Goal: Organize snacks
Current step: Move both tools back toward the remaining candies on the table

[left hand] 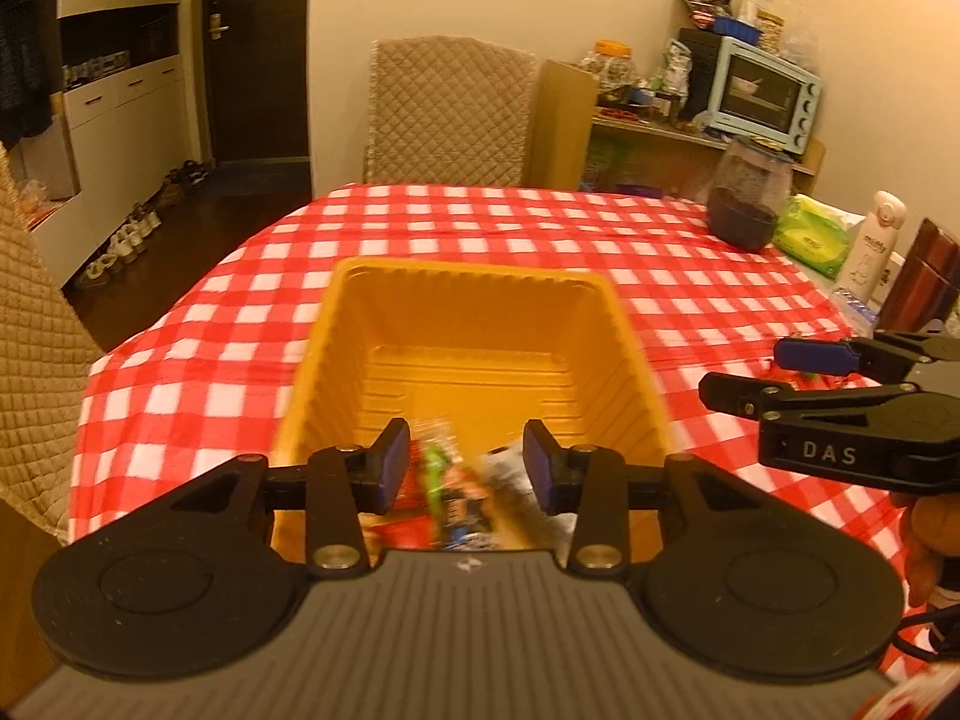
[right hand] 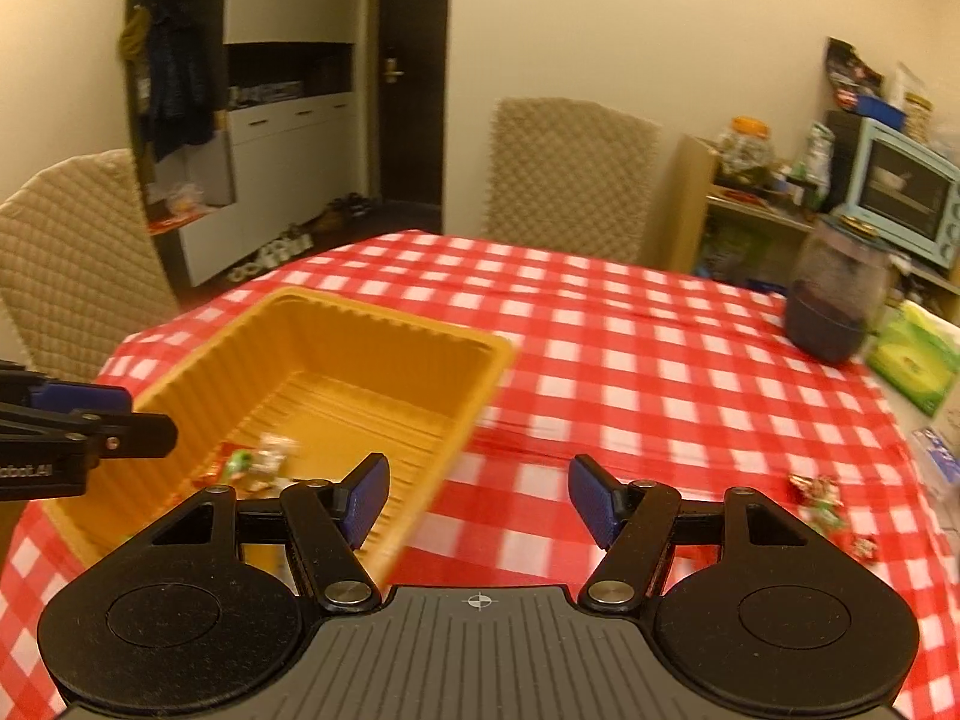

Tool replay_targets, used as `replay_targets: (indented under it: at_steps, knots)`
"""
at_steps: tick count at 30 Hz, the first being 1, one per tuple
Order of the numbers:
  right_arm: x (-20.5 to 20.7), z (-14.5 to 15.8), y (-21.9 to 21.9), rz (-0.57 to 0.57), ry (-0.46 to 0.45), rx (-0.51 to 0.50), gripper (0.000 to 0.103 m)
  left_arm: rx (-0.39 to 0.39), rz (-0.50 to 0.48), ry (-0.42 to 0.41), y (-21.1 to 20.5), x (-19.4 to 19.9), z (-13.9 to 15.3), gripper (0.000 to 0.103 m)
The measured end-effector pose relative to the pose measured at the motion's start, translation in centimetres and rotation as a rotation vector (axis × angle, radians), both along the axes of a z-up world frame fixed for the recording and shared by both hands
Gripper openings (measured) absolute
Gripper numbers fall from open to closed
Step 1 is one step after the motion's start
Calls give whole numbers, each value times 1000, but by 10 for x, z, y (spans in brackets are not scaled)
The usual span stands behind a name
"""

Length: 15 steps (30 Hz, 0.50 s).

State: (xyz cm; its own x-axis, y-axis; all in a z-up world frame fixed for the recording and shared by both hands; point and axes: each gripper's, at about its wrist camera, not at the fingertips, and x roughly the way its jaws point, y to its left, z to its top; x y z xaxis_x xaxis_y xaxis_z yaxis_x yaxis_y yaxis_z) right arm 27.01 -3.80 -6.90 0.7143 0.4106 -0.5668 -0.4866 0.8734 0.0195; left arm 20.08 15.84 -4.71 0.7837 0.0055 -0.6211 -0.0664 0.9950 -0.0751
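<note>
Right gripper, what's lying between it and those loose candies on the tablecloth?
Nothing but bare checkered tablecloth between the right gripper and the loose candies, seen in the right wrist view.

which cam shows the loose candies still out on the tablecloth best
The right wrist view. The loose candies lie in plain sight on the checked tablecloth, right of the open right gripper and outside the yellow tray. In the left wrist view only a sliver of red shows behind the right gripper's fingers.
</note>
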Motion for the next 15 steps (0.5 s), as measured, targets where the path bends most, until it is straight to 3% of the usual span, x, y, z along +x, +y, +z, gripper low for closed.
replay_targets:
  at_steps: [6, 15]
  knots:
    - [5, 2, -39, -66, 11, 15, 66, -9, -63, -10, -36, 13, 7, 50]
    - [14, 0, -99, -164, 48, 36, 66, 12, -141, -33, -95, 35, 12, 79]
